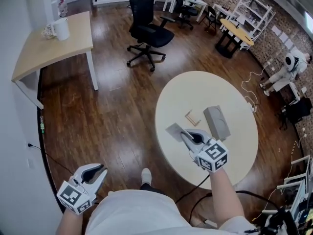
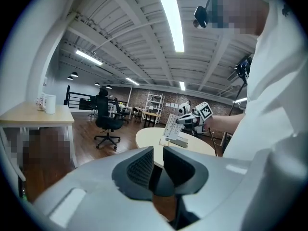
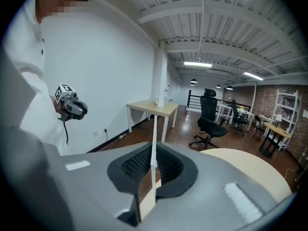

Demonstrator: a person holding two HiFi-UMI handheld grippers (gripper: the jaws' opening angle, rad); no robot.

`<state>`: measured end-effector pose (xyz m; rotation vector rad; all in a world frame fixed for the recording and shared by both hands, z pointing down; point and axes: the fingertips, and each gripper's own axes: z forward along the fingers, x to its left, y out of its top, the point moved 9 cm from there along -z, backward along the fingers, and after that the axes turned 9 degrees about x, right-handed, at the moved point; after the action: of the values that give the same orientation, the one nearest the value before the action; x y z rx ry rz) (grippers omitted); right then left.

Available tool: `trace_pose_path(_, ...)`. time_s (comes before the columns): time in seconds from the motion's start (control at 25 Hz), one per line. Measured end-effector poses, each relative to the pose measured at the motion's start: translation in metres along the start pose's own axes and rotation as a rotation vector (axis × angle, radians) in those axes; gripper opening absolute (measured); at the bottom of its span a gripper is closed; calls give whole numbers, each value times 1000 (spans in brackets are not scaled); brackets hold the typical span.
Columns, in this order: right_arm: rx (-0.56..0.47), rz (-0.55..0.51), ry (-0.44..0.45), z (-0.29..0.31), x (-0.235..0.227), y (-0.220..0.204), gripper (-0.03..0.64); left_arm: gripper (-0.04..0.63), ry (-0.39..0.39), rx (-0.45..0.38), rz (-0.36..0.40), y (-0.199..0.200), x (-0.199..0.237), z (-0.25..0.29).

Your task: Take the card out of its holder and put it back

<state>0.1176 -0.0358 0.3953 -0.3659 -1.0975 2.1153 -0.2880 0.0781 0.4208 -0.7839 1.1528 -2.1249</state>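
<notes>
My right gripper [image 1: 186,135] hovers over the near left part of the round table [image 1: 195,92], shut on a pale card [image 1: 173,130]. In the right gripper view the card [image 3: 154,138] stands edge-on, rising from between the pads. A small wooden holder [image 1: 191,117] lies on the table just beyond the card, apart from it. Beside the holder rests a grey box [image 1: 216,122]. My left gripper [image 1: 101,171] hangs low beside the person's hip, above the floor, jaws together with nothing between them. From the left gripper view I see the card [image 2: 171,125] held above the table.
A black office chair [image 1: 146,31] stands beyond the table. A wooden desk [image 1: 54,45] with a white cup [image 1: 61,28] is at the far left. Cables run over the floor by the wall [image 1: 46,155]. A white robot figure [image 1: 289,65] sits at the right.
</notes>
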Motion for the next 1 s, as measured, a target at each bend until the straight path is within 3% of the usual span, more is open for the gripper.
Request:
trace_pose_path(0.24, 16, 64, -101, -10, -104, -37, 21, 67, -10, 12, 4, 33, -6, 55)
trace_pose_path(0.52, 40, 110, -121, 3, -194, -80, 21, 67, 10, 38, 1, 62, -13, 107)
trace_pose_path(1.0, 87, 141, -42, 44, -256, -131, 20, 67, 46, 100, -16, 82, -26, 155)
